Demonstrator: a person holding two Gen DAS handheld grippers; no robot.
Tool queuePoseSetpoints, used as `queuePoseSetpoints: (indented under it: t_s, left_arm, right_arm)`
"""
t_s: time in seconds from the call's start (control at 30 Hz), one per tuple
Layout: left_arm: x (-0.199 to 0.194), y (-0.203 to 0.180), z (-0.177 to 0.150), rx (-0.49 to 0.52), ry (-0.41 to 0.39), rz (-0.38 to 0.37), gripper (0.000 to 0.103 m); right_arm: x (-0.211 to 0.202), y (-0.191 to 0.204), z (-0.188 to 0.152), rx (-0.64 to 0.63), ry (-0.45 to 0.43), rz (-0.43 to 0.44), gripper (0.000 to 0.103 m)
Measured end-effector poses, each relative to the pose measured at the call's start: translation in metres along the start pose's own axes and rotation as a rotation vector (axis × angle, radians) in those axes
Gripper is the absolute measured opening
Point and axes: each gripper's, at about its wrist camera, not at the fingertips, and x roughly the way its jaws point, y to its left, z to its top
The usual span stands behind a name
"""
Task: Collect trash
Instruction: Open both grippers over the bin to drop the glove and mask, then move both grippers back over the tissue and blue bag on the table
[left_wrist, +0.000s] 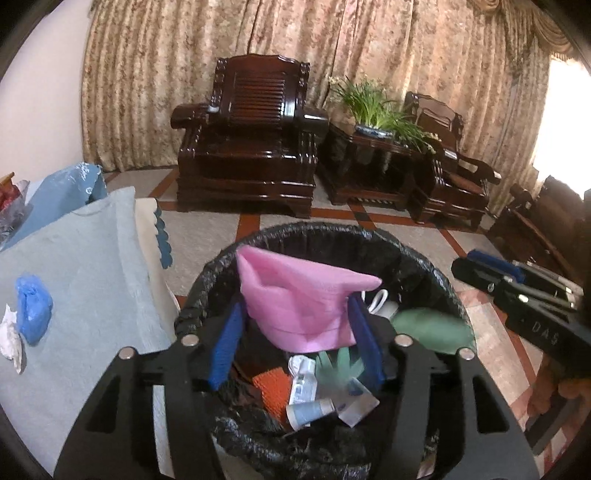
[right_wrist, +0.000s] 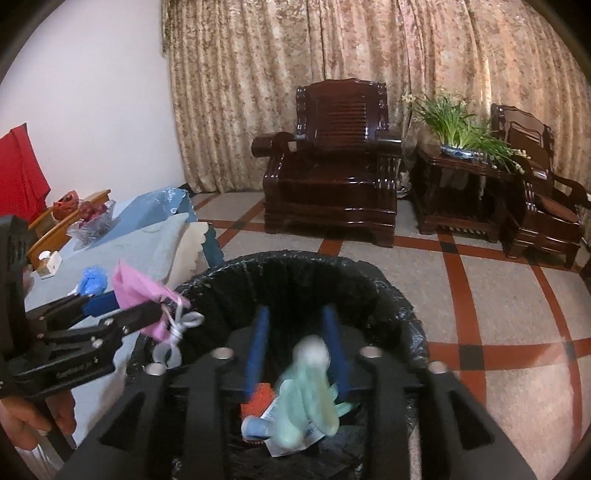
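A bin lined with a black bag (left_wrist: 424, 258) (right_wrist: 384, 288) stands on the floor beside a table. My left gripper (left_wrist: 295, 347) (right_wrist: 122, 302) is over the bin and shut on a pink face mask (left_wrist: 299, 299) (right_wrist: 136, 291), its white ear loops hanging (right_wrist: 181, 325). My right gripper (right_wrist: 297, 354) (left_wrist: 491, 262) is open above the bin. A pale green glove (right_wrist: 310, 402) (left_wrist: 432, 328) is blurred between its fingers, in the air, free of them. Inside the bin lie an orange piece (left_wrist: 273, 387), a small tube (left_wrist: 310, 410) and wrappers.
A table with a light blue cloth (left_wrist: 85, 266) (right_wrist: 147, 240) is left of the bin. On it lie a crumpled blue glove (left_wrist: 33, 306) (right_wrist: 92, 280) and white paper (left_wrist: 11, 339). Dark wooden armchairs (left_wrist: 251, 140), a side table with a plant (left_wrist: 373, 110) and curtains stand behind.
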Motion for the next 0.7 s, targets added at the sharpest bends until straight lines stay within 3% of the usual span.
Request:
queuePoseSetpoints:
  t_s: [0.03, 0.07, 0.1, 0.2, 0.4, 0.7]
  left_arm:
    - [-0.001, 0.001, -0.002, -0.004, 0.003, -0.003, 0.065]
    - [-0.002, 0.002, -0.003, -0.011, 0.003, -0.002, 0.066]
    - [-0.004, 0.003, -0.004, -0.016, 0.001, -0.004, 0.069]
    - [-0.011, 0.01, -0.005, -0.033, -0.005, -0.003, 0.082]
    - [-0.03, 0.021, -0.002, -0.046, -0.041, 0.024, 0.084]
    - [-0.079, 0.062, 0.003, -0.072, -0.13, 0.135, 0.088]
  right_arm:
    - [-0.002, -0.001, 0.0, -0.001, -0.004, 0.001, 0.047]
    - [-0.003, 0.0, 0.0, -0.001, -0.006, 0.002, 0.056]
    - [-0.004, 0.0, 0.0, -0.002, -0.011, 0.0, 0.071]
    - [-0.01, 0.002, 0.003, -0.007, -0.048, -0.024, 0.095]
    - [-0.015, 0.01, 0.011, -0.003, -0.072, -0.022, 0.097]
    - [-0.016, 0.038, 0.016, -0.022, -0.08, 0.036, 0.097]
